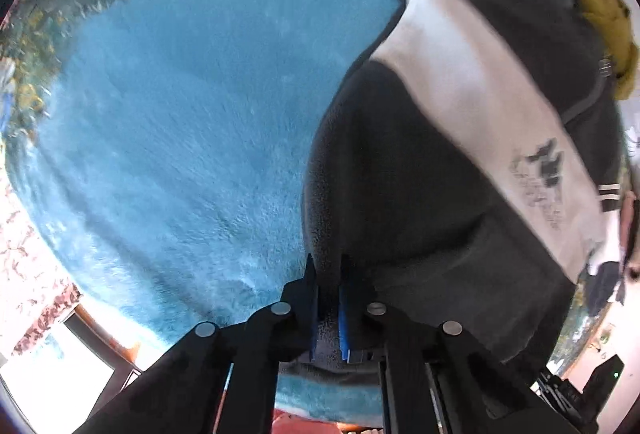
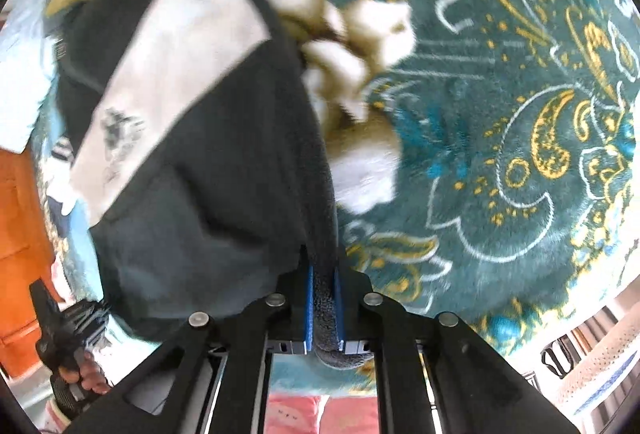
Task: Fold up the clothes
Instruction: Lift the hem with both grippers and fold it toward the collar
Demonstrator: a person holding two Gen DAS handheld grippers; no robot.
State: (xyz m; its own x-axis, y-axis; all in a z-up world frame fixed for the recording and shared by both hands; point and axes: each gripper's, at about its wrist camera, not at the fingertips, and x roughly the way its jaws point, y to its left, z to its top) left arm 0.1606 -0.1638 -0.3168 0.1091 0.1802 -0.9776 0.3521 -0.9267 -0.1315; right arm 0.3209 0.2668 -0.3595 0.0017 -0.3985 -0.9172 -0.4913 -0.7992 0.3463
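A dark charcoal fleece jacket with a broad white chest band (image 1: pixel 460 162) is held up over a plush teal blanket (image 1: pixel 180 114). Its dark edge is pinched between the nearly closed blue-padded fingers of the left gripper (image 1: pixel 328 290). The opposite edge is clamped in the closed right gripper (image 2: pixel 323 298), above a teal carpet patterned in gold and white (image 2: pixel 520 154). A yellow-green garment (image 1: pixel 604 22) is seen beyond the jacket.
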